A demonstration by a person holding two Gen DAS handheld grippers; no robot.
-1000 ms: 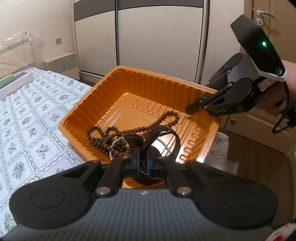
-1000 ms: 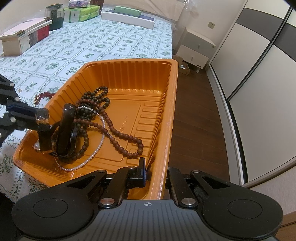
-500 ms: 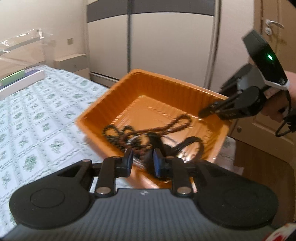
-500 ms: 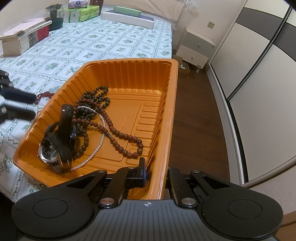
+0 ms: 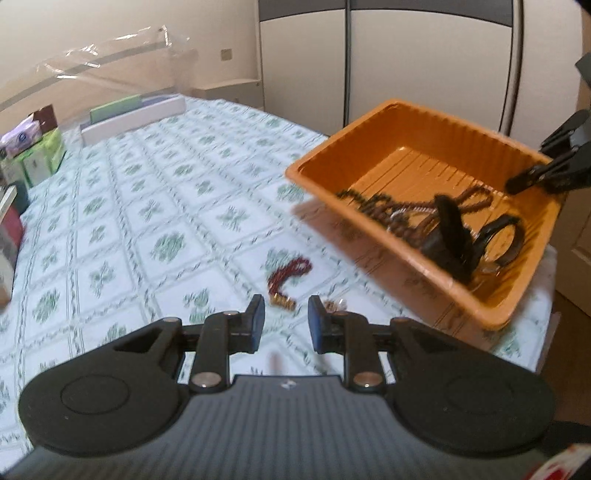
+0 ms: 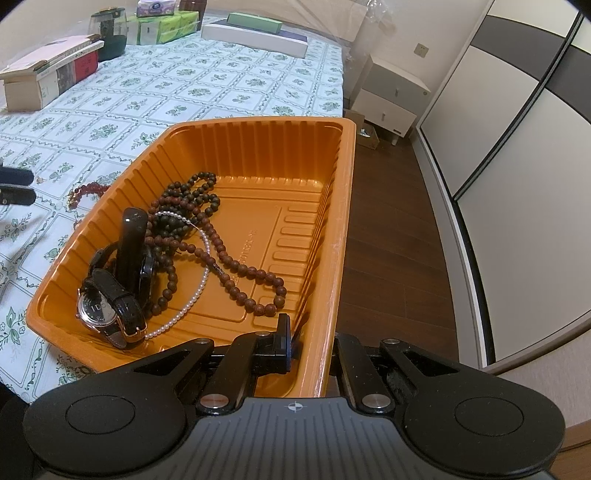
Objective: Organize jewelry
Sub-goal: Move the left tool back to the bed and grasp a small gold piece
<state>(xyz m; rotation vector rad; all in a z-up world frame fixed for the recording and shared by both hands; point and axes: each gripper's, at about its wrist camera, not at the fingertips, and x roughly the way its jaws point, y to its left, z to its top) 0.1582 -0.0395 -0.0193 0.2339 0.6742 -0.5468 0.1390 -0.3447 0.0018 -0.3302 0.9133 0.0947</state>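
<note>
2 grippers are in view, and the jewelry sits mostly inside the orange tray (image 6: 343,206), ahead of and to the left of the right gripper (image 6: 306,343). That gripper is clamped on the tray's near corner: 1 finger inside the wall, the other outside it, the rim pinched between them. In the tray, a long strand of brown wooden beads (image 6: 229,258) lies coiled and looped across the ribbed floor, with a thin white pearl necklace (image 6: 195,291) running under and beside it. At the tray's near-left corner a wristwatch (image 6: 98,306) with a dark dial and black leather strap rests against a black upright band or watch (image 6: 129,247), whose exact kind I cannot tell.

Outside the tray, a red bead bracelet (image 5: 286,275) lies on the bed (image 5: 147,221), just ahead of the left gripper (image 5: 284,325), whose fingers stand apart with nothing between them. A small pale item (image 5: 338,304) lies just beside the right finger of that gripper; it is too blurred to name. From the left wrist view the tray sits ahead and to the right, tilted, with the right gripper holding its far corner.

Farther off on the floral bedcover are books (image 6: 51,74), green tissue packs (image 6: 166,26) and a flat white box (image 6: 255,38).
</note>
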